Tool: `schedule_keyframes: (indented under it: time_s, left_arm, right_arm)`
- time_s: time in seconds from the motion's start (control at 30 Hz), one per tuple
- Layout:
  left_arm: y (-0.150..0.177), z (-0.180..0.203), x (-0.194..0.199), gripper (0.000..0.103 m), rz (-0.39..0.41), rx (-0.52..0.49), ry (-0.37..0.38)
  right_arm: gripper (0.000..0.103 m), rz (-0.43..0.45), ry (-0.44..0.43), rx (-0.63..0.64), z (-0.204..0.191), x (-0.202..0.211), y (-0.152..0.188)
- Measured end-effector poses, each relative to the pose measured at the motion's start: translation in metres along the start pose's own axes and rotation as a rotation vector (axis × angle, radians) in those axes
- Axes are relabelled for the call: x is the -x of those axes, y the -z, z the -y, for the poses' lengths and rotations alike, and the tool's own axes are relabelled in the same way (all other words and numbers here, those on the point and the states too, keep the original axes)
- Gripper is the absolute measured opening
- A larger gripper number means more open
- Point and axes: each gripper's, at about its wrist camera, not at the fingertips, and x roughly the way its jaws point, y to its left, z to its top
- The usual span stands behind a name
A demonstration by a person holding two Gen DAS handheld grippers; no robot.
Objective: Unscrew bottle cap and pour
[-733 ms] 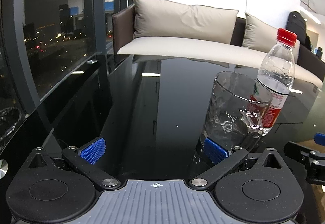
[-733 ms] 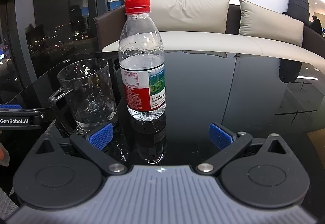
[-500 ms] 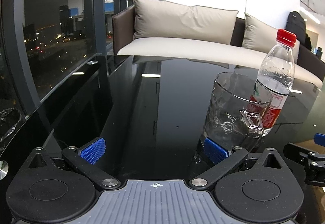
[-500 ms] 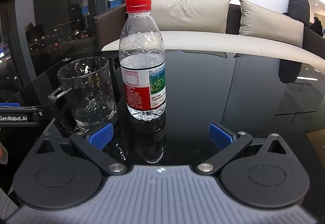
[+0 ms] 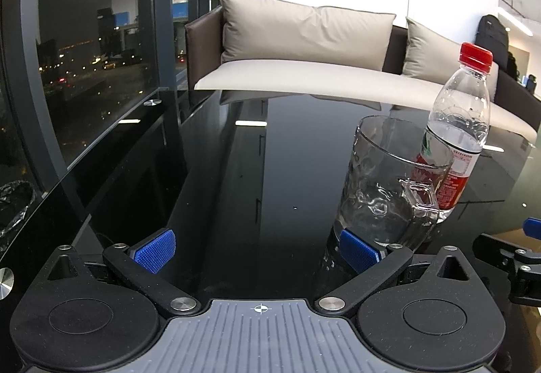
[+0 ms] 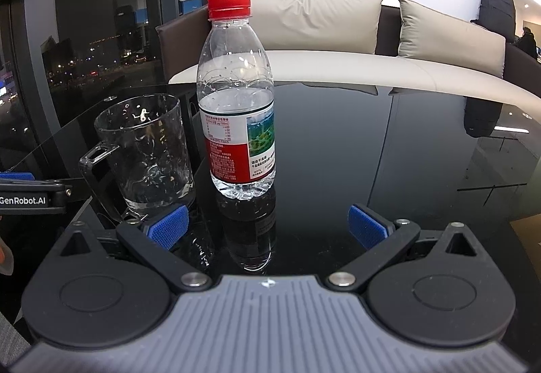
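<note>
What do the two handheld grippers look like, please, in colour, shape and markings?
Both look alike. The left gripper and right gripper each have a ribbed grey body with a small crosshair mark, two round black discs, black linkage arms with silver pivot screws, and blue textured pads. The right view shows white "GenRobot.AI" lettering on the left gripper's side. No cables show.

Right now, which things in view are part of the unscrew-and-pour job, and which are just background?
Job:
- water bottle, upright
- red cap, still on
- glass mug, beside the bottle
- left gripper, open
- right gripper, open

Just there:
- black table
- sofa with cushions
- backpack
</note>
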Motion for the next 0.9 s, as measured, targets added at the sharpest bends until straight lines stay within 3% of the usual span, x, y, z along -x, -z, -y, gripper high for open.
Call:
schedule_keyframes:
  time_s: [0.9]
  left_arm:
    - [-0.0019,-0.0019,0.0007,0.102,-0.005,0.0,0.008]
  right_arm:
    - [0.103,-0.013,0.003,0.006,0.0001,-0.0017,0.0013]
